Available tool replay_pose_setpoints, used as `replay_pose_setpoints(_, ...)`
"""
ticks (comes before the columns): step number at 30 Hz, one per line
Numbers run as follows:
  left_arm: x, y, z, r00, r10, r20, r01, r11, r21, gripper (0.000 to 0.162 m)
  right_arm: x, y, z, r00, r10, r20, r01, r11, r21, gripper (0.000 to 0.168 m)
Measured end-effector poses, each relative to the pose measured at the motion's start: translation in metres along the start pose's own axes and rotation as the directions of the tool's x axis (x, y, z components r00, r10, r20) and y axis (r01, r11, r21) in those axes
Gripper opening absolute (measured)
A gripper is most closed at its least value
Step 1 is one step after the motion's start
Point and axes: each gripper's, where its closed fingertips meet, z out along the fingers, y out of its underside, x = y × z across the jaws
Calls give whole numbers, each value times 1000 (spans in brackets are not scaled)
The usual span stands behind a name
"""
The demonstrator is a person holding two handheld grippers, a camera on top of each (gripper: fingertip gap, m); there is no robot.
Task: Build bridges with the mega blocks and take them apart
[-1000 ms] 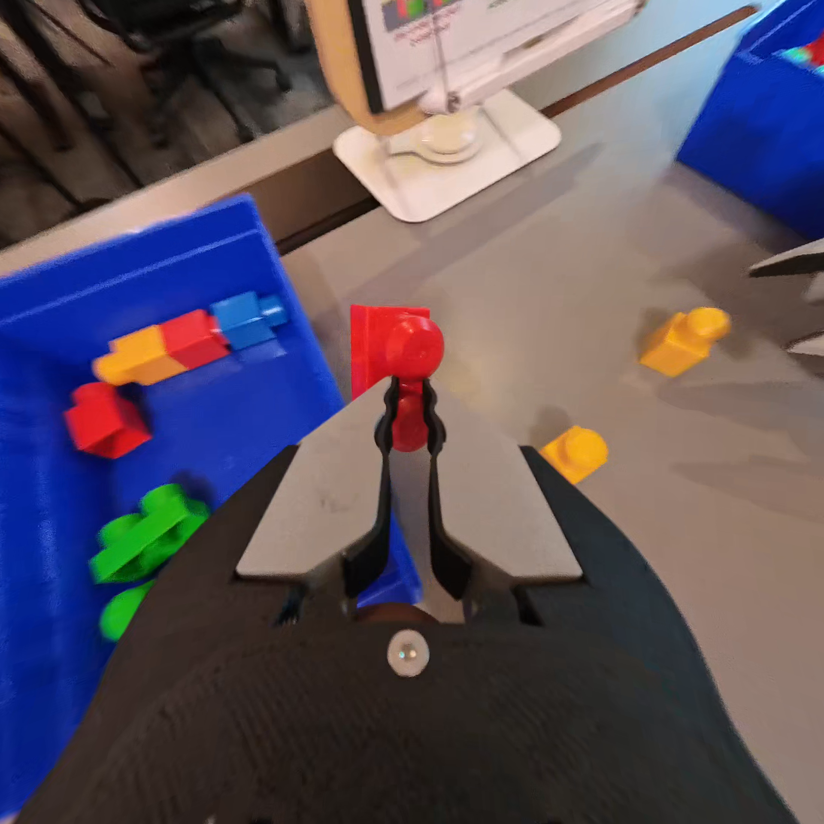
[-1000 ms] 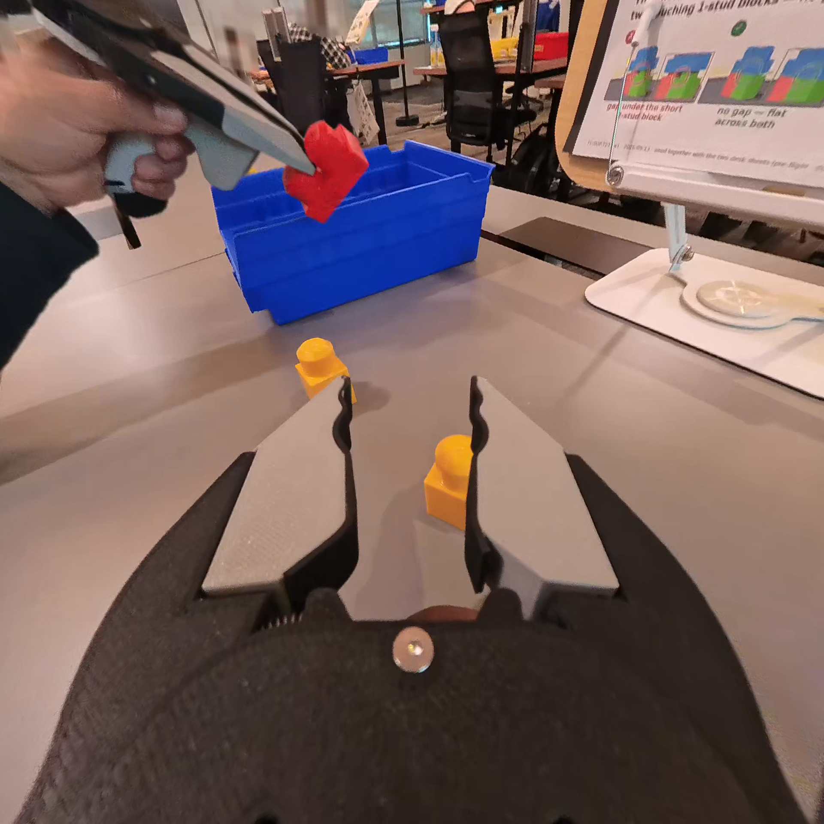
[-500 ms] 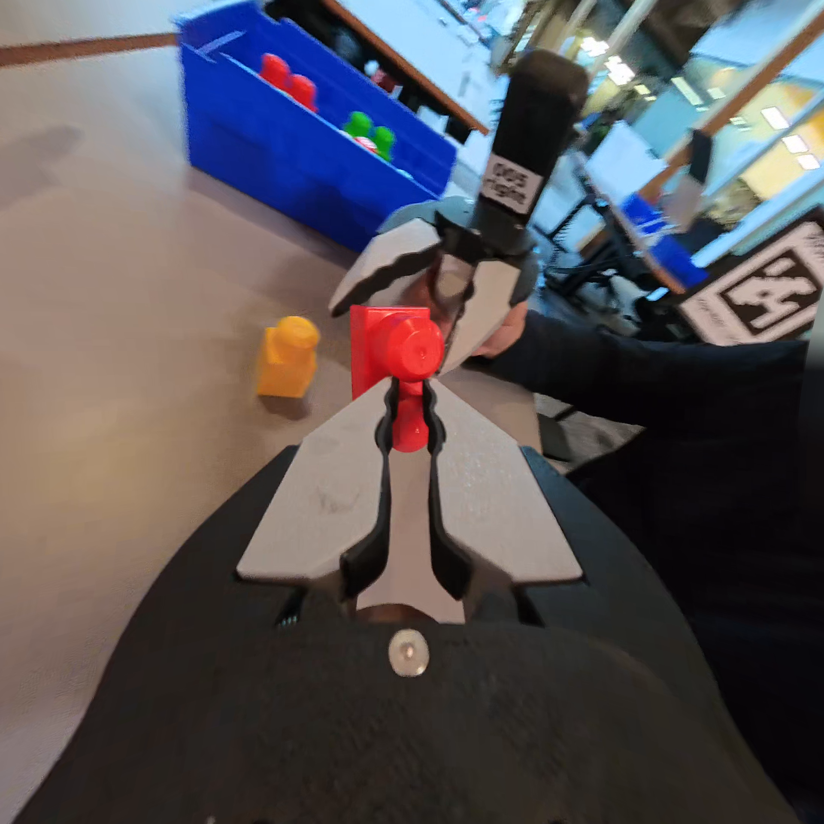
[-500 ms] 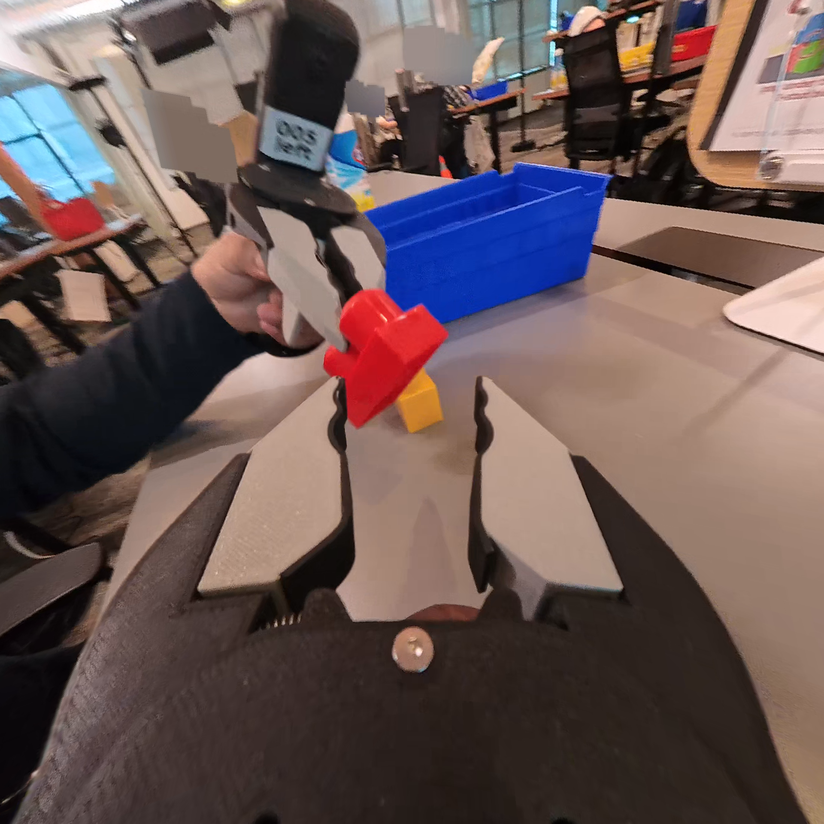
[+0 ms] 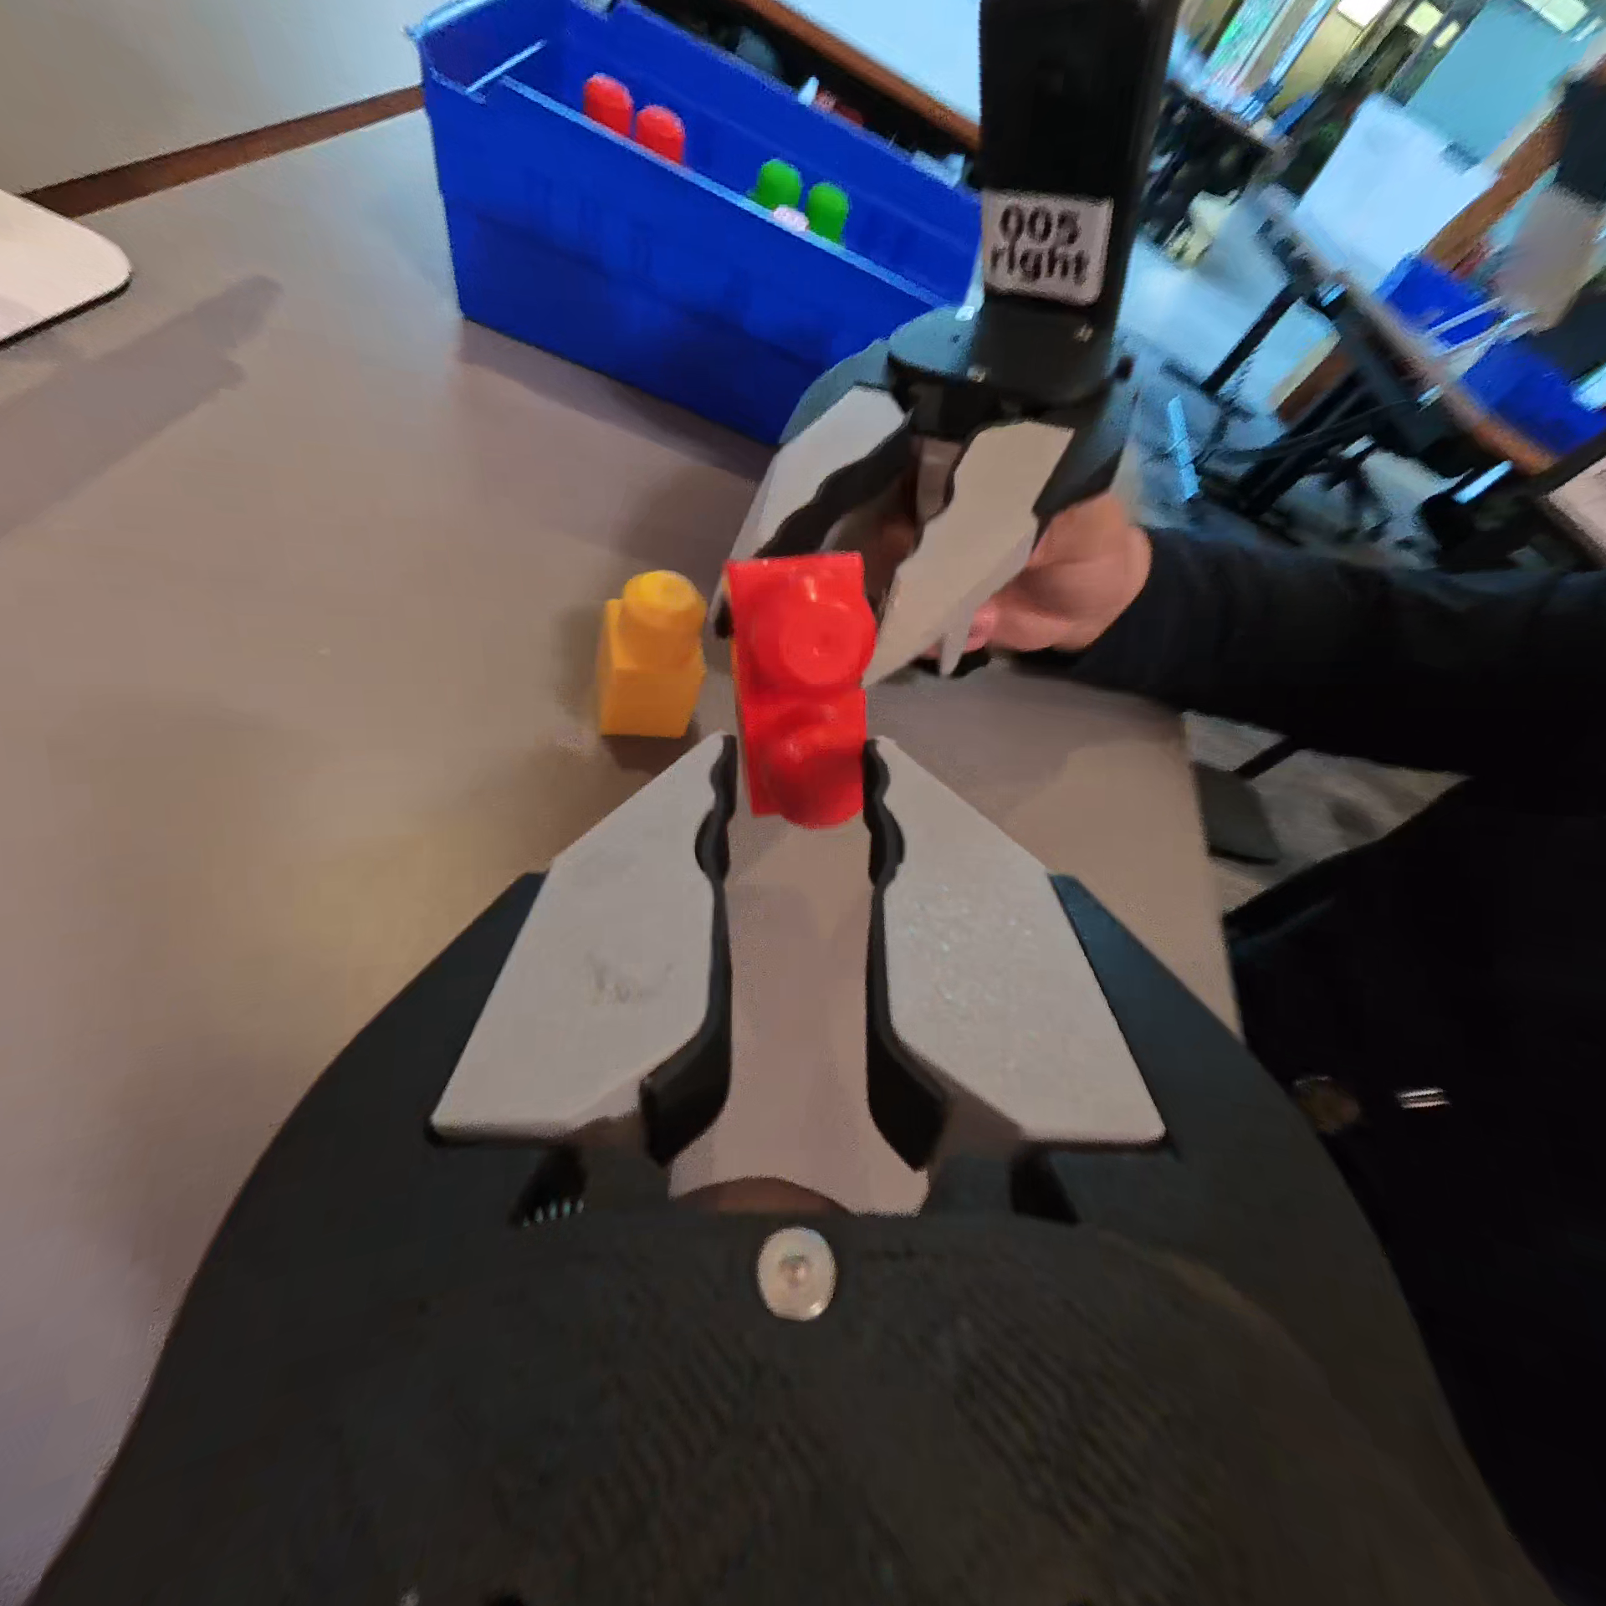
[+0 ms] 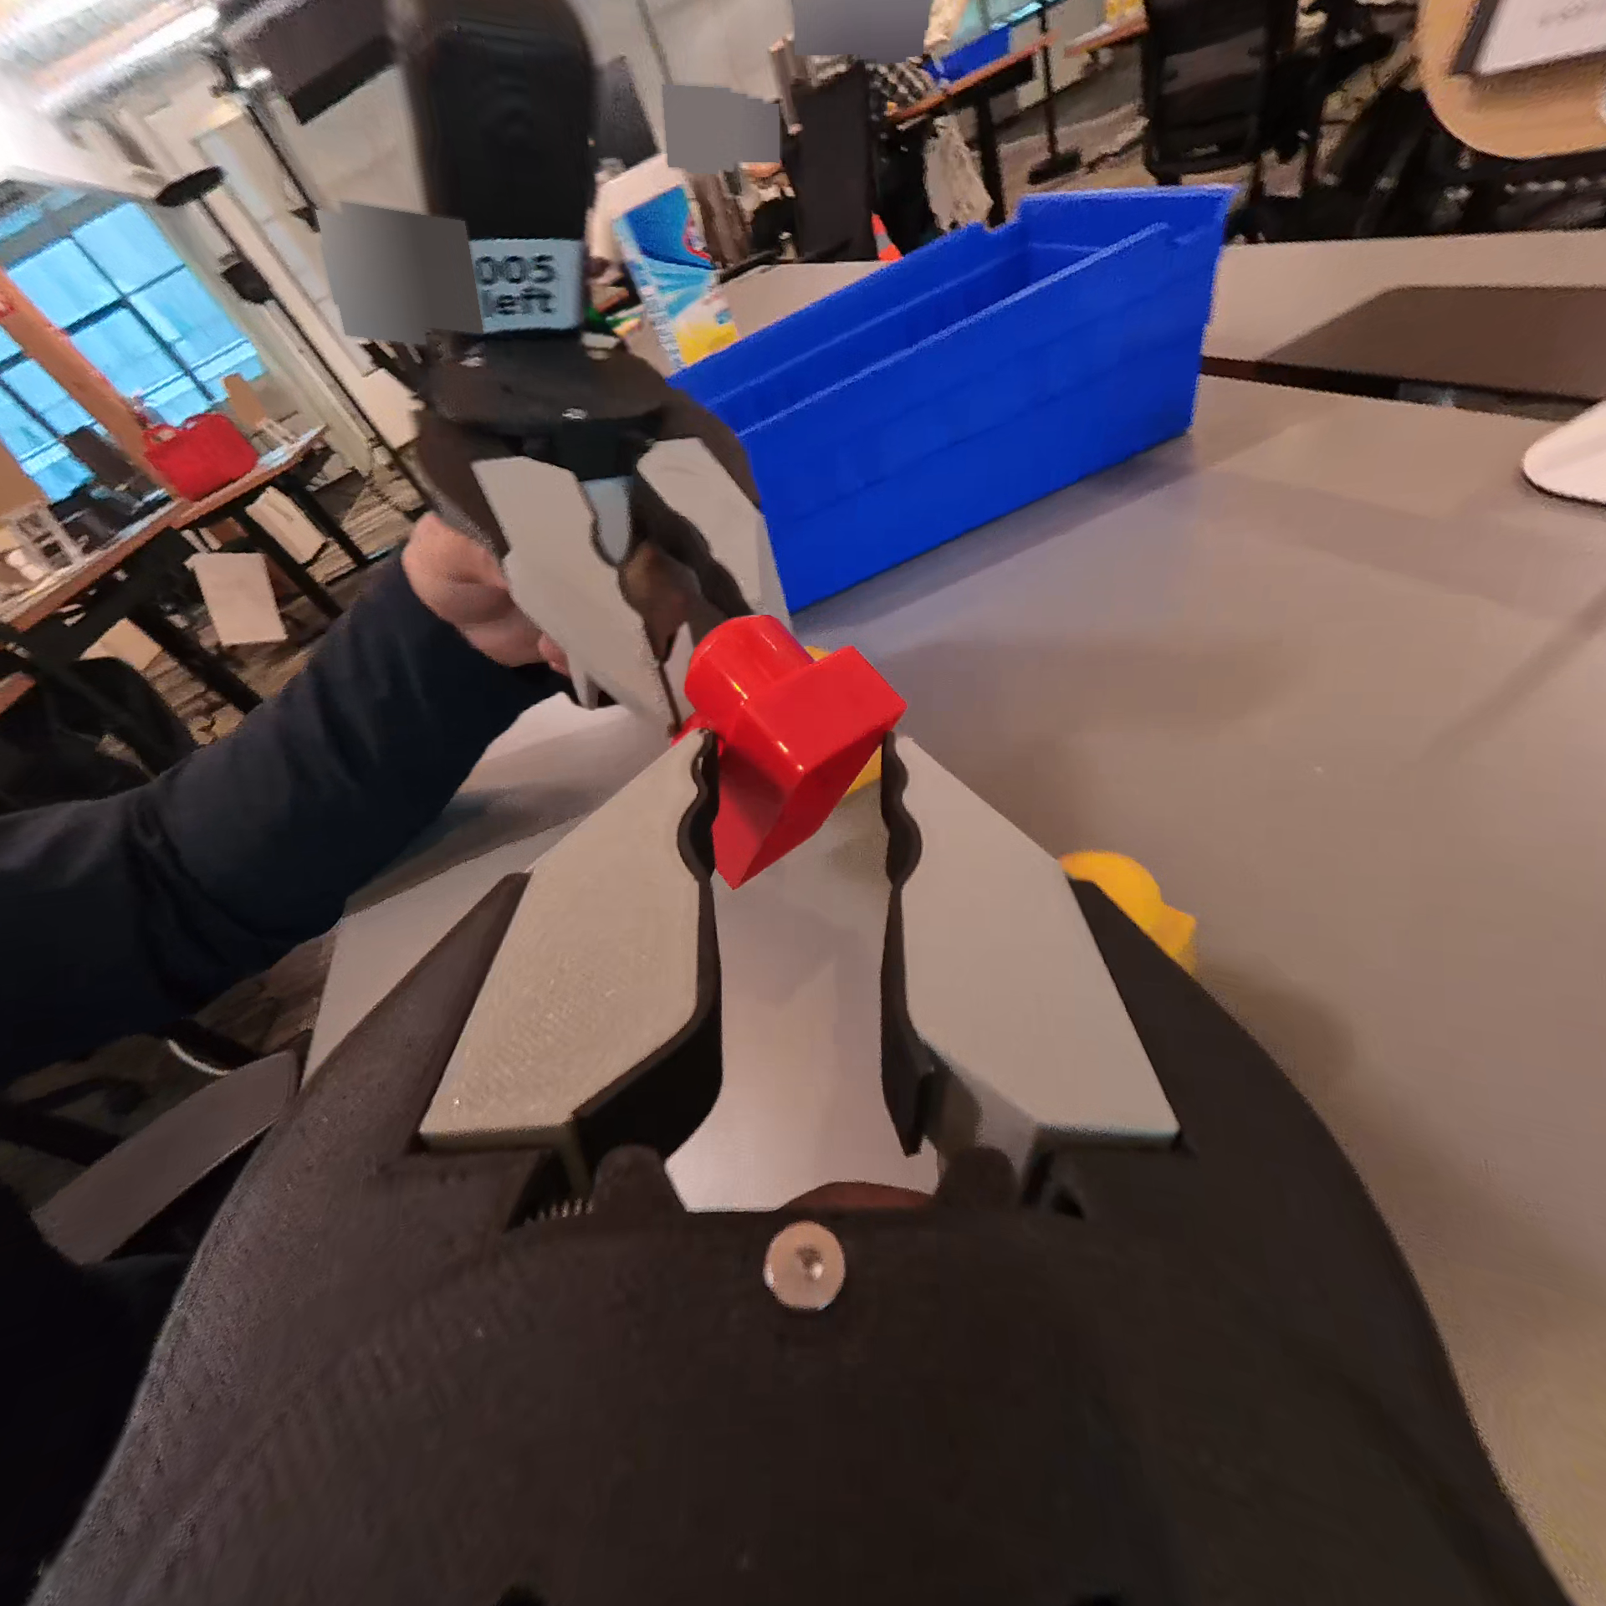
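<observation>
A red two-stud block (image 5: 799, 695) hangs in the air between both grippers. My left gripper (image 5: 795, 756) has its fingers spread beside the block's lower stud, a thin gap on each side. My right gripper (image 6: 795, 756) is closed on the red block (image 6: 782, 756) across its body. It also shows in the left wrist view (image 5: 821, 639), pointing down at the block's far end. In the right wrist view the left gripper (image 6: 669, 713) meets the block from the far left. A yellow one-stud block (image 5: 652, 660) stands on the grey table just behind.
A blue bin (image 5: 660, 252) with red and green blocks stands at the back. Another blue bin (image 6: 956, 417) stands beyond the left gripper. A second yellow block (image 6: 1130, 895) lies by my right finger. A white stand base (image 5: 43, 269) sits far left. The table edge and a dark sleeve (image 5: 1304, 660) are on the right.
The left gripper carried the red block over to the right gripper. The right fingers closed onto it. The left fingers, shut on a stud before, have spread apart.
</observation>
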Motion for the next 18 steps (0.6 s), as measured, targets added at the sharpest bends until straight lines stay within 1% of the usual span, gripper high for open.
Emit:
replay_pose_setpoints(1, -3, 5, 0, 999, 26, 29, -25, 999, -24, 28, 4, 1, 0, 1000, 29, -13, -28, 1000, 2, 35)
replay_pose_setpoints(2, -7, 9, 1, 997, 50, 66, -48, 998, -43, 34, 7, 0, -2, 998, 63, -15, -63, 998, 9, 35)
replay_pose_setpoints(3, -10, 9, 4, 993, 65, 95, -61, 997, -50, 44, 8, 0, -2, 996, 93, -9, -93, 996, 15, 35)
replay_pose_setpoints(4, -11, 8, 7, 992, 71, 106, -66, 997, -50, 47, 9, 0, -3, 994, 109, -7, -109, 994, 17, 35)
replay_pose_setpoints(7, -11, 3, 16, 989, 67, 129, -64, 997, -32, 46, 12, -4, -7, 993, 120, -22, -119, 992, 41, 35)
replay_pose_setpoints(9, -11, 9, 23, 989, 72, 132, -64, 996, -66, 47, 12, -5, -7, 992, 125, -33, -123, 991, 52, 34)
replay_pose_setpoints(12, -11, 15, 30, 988, 76, 135, -64, 994, -93, 46, 14, 2, -3, 993, 91, -72, -90, 996, 13, 34)
replay_pose_setpoints(15, -4, 14, 40, 997, 19, 81, -14, 998, -63, 45, 6, 4, 3, 995, 85, -41, -85, 996, 10, 34)
replay_pose_setpoints(16, -4, 15, 43, 997, 6, 78, -1, 998, -67, 44, 4, 4, 4, 995, 89, -34, -89, 996, 11, 34)
replay_pose_setpoints(18, -7, 20, 46, 995, 19, 94, -10, 996, -94, 35, 5, 7, 5, 996, 78, -50, -78, 997, -5, 34)
